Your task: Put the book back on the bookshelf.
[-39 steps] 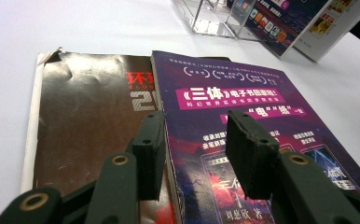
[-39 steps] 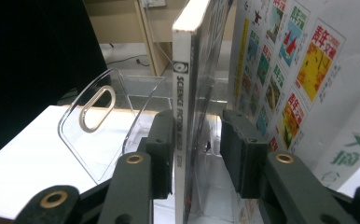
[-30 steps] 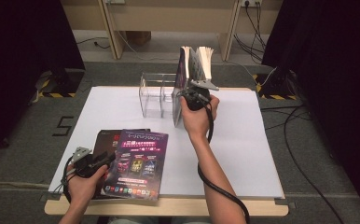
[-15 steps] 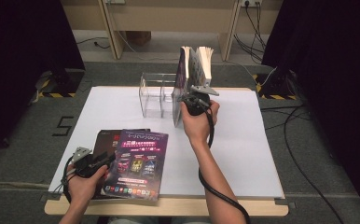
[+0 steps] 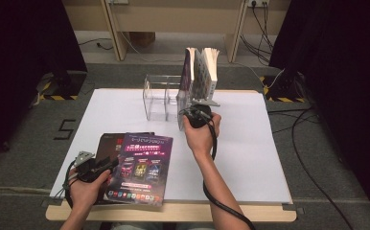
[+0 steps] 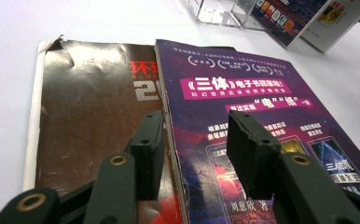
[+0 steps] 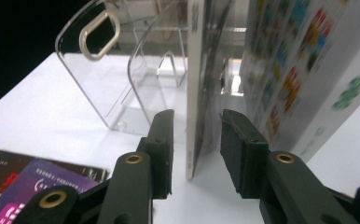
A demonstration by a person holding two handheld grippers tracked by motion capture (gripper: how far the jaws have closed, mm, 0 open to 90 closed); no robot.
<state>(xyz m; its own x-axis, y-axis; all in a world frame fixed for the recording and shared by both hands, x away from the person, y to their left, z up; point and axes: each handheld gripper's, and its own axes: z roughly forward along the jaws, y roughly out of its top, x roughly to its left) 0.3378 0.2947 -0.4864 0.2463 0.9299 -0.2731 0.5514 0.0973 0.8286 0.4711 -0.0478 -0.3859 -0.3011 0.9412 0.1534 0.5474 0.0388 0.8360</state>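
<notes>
A: What does the right gripper (image 7: 194,135) have between its jaws?

B: The lower edge of a thin upright magazine (image 7: 197,93). The jaws stand apart on either side of it, the pads not yet pressing. It stands in the clear acrylic rack (image 5: 161,98), with a second, thicker magazine (image 7: 304,70) leaning just to the right of the jaws.

A: How would it handle?

B: Probably light and floppy, with a glossy, slippery cover. A pinch low on the bound edge looks best; a grip high up would likely let it bend.

A: And the rack?

B: Its compartments to the left of the jaws look empty.

A: The left gripper (image 6: 194,140)?

B: Its jaws are open, holding nothing, poised over two flat magazines: a purple one (image 6: 262,112) overlapping a brown one (image 6: 89,112).
</notes>
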